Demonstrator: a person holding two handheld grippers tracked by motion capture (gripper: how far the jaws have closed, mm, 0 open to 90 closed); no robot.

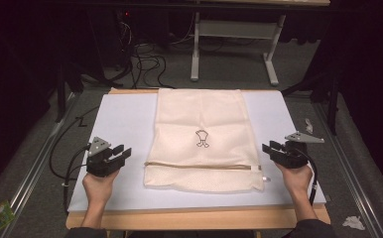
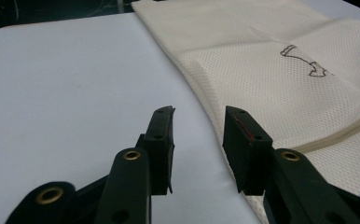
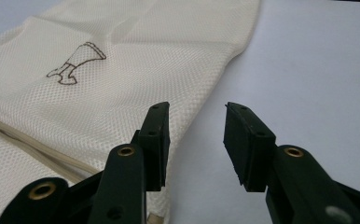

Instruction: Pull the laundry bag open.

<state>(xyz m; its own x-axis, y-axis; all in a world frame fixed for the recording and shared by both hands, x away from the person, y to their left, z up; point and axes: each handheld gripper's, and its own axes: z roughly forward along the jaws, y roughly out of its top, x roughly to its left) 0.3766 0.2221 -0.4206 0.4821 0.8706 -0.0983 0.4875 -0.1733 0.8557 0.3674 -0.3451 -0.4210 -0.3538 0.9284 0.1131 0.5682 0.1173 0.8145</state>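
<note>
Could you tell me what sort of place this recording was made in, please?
Probably a lab or workshop set up for recording, not a home. A mesh laundry bag lies on a white work board framed by floor rails, cables trail over grey carpet behind, and both hands hold open tongs, left and right.

Your bag [image 1: 199, 144]: cream woven mesh cloth, matt.
Your table cover [image 1: 125, 119]: smooth, matt white sheet.
Table edge [image 1: 194, 218]: pale wood.
Your jaws: matt black plastic.
</note>
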